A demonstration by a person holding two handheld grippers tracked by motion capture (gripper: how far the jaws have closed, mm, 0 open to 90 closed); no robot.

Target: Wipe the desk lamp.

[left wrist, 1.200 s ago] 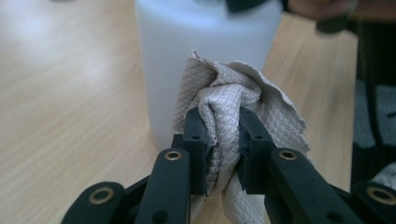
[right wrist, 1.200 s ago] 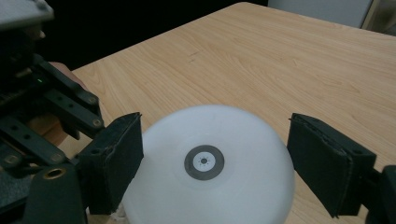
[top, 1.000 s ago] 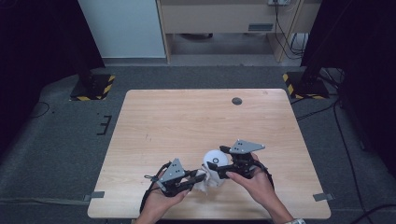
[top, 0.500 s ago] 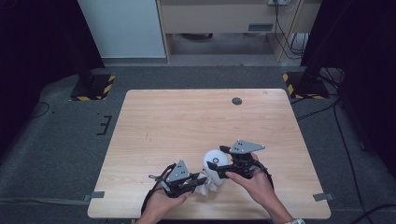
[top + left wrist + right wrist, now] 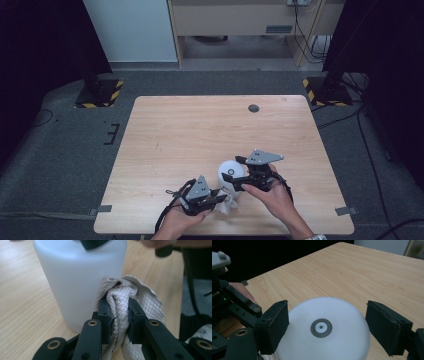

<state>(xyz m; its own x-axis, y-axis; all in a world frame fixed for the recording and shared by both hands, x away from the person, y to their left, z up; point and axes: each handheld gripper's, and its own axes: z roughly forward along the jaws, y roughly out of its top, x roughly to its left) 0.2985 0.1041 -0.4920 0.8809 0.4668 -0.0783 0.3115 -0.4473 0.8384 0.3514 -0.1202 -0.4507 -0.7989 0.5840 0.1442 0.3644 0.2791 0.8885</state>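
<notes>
Scene: a light wooden table (image 5: 200, 140) with rounded corners stands on a grey carpeted floor (image 5: 65, 150); a person's two forearms enter from the near edge in the high view.

Work object: a white translucent plastic bottle (image 5: 80, 277) stands upright on the table near its front edge, between the two hands. In the right gripper view its domed white top (image 5: 322, 335) carries a small grey ring with a dark centre.

Cloth: a crumpled grey quilted cloth (image 5: 125, 297) lies against the lower side of the bottle, touching its wall, on the side facing the left hand.

Left tongs (image 5: 117, 312): closed on the cloth. A thick fold of the fabric is squeezed between the two black jaws, and loose cloth bulges above and to the side of them. In the high view these tongs (image 5: 217, 200) sit low, just beside the bottle's base.

Right tongs (image 5: 327, 327): the padded jaws stand wide, one on each side of the bottle's top. The left pad lies against the bottle wall. At the right pad a strip of table appears between pad and bottle, so a firm grip cannot be confirmed.

Right hand (image 5: 265, 192): it holds its gripper above and beside the bottle, the grey three-cornered plate uppermost.

Other item: a small dark round disc (image 5: 253, 108) lies on the table near the far edge, well apart from the bottle.
</notes>
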